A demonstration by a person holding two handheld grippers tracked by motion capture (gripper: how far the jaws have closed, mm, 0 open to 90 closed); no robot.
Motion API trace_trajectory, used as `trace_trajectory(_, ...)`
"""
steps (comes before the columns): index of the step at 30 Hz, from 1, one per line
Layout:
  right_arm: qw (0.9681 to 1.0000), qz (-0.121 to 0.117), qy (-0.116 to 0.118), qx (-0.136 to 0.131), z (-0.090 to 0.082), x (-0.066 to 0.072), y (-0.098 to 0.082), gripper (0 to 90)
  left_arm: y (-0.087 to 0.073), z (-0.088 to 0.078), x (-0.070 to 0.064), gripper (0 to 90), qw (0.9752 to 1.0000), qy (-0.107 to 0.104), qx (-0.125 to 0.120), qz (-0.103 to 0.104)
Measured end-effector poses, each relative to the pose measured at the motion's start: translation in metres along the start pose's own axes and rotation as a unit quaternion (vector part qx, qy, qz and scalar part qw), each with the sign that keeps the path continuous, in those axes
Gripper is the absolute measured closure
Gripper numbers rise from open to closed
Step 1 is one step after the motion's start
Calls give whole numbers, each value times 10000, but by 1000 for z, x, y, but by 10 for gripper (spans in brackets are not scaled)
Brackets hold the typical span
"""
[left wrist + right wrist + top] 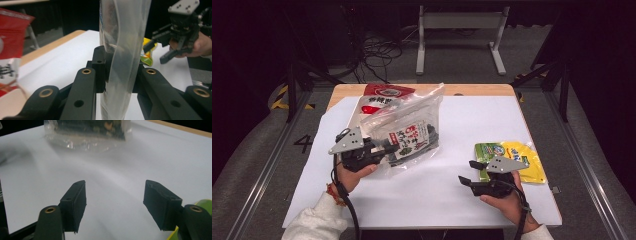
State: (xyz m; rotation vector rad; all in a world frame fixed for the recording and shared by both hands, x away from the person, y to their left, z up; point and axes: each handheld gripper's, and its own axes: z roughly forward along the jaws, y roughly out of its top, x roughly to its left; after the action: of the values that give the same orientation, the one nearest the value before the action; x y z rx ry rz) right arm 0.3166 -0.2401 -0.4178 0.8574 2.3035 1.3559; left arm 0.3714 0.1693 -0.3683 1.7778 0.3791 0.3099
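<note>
Slippage is the risk: left gripper (388,148) pinches only the thin edge of the clear bag (412,131), lifted off the tabletop (472,120), while right gripper (467,172) hangs open and empty beside the yellow-green pouch (524,157).

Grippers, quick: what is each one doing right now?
Left gripper: shut on the clear plastic bag.
Right gripper: open, nothing between its jaws.

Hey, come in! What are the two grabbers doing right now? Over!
Left gripper shut on clear bag. Right gripper open, empty, beside yellow-green pouch. Nothing between them.
</note>
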Motion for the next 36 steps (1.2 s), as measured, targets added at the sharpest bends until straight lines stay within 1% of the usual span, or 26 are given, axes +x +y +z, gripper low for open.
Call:
trace_trajectory(1,10000,-8,-2,37,0,0,-1,346,1,-3,1,749,10000,66,-36,-11)
trace_trajectory(2,10000,-20,3,59,1,1,-1,345,4,-8,3,749,9999,132,-30,29)
trace_trajectory(4,9999,-10,33,95,3,2,-2,344,7,-15,6,749,9996,240,-115,57)
trace_trajectory(5,9999,-22,51,105,4,3,-2,342,7,-18,8,749,9995,262,-147,38)
trace_trajectory(7,9999,-17,82,112,6,4,-2,340,9,-23,13,749,9992,349,-135,104)
trace_trajectory(9,9999,-10,102,135,7,5,-3,339,11,-27,17,749,9989,432,-133,118)
trace_trajectory(11,9998,-13,113,172,8,6,-5,334,13,-32,22,749,9986,493,-187,90)
trace_trajectory(13,9998,0,81,202,7,6,-7,331,14,-35,27,749,9979,595,-232,93)
trace_trajectory(15,9998,43,87,192,7,6,-8,329,15,-39,35,749,9970,741,-187,145)
trace_trajectory(17,9997,53,70,216,7,6,-10,325,16,-44,43,749,9960,870,-157,129)
trace_trajectory(20,9996,91,64,253,7,6,-13,323,17,-49,54,749,9949,992,-172,110)
trace_trajectory(21,9996,108,65,262,7,7,-14,322,17,-50,58,749,9944,1042,-87,160)
trace_trajectory(22,9996,109,56,272,6,7,-14,321,18,-51,63,749,9933,1132,17,234)
trace_trajectory(28,9994,154,-3,302,4,8,-18,315,17,-48,86,749,9912,1247,305,312)
trace_trajectory(30,9994,167,-9,314,4,8,-20,315,17,-47,92,749,9900,1285,445,379)
trace_trajectory(31,9993,183,-20,332,3,9,-21,314,16,-45,96,749,9895,1281,531,418)
trace_trajectory(32,9993,198,-12,331,3,9,-22,313,15,-44,98,750,9897,1251,573,386)
trace_trajectory(33,9993,198,-12,331,3,9,-22,313,15,-44,98,750,9897,1251,573,386)
trace_trajectory(34,9991,210,-31,358,1,10,-23,312,14,-40,102,752,9893,1180,731,456)
trace_trajectory(36,9990,277,15,344,0,11,-24,309,14,-38,103,752,9891,1156,779,484)
